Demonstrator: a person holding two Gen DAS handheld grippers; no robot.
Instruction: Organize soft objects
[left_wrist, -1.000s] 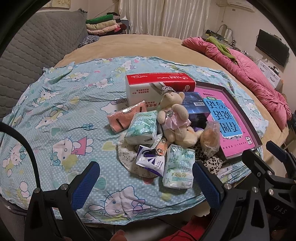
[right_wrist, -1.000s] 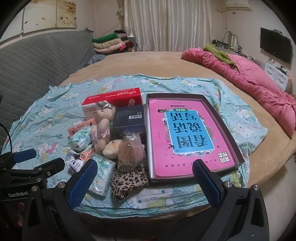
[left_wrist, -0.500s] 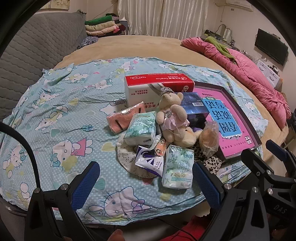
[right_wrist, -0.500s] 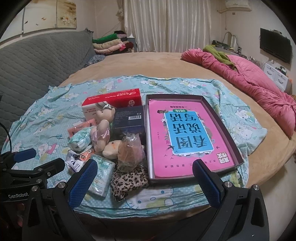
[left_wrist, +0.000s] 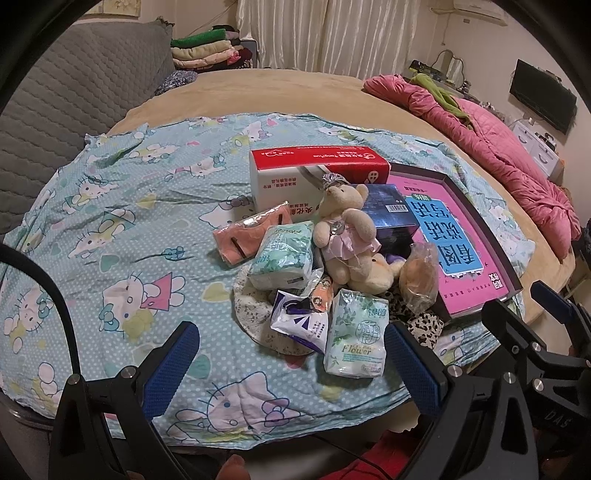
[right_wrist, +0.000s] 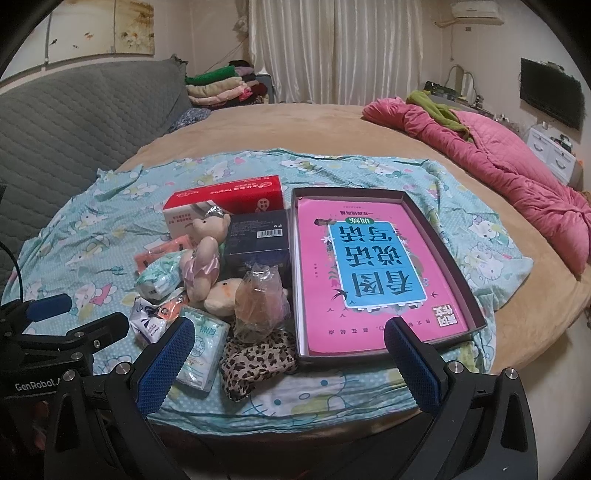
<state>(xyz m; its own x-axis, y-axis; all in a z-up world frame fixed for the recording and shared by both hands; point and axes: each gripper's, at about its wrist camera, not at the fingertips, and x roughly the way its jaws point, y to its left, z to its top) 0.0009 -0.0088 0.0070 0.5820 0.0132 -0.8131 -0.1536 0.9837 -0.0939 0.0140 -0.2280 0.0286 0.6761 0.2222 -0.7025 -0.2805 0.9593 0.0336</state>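
A heap of soft things lies on the cartoon-print sheet: a teddy bear in a pink dress, two green tissue packs, a pink pouch, a white-and-purple packet, a bagged plush and a leopard-print cloth. My left gripper is open just short of the heap, nothing between its fingers. My right gripper is open near the leopard cloth and the tray's front edge.
A red-and-white tissue box and a dark blue box stand behind the heap. A dark tray holding a pink book lies to the right. A pink quilt lies far right, a grey headboard left.
The left view has shifted slightly nearer the heap. The right gripper and all the objects have stayed put.
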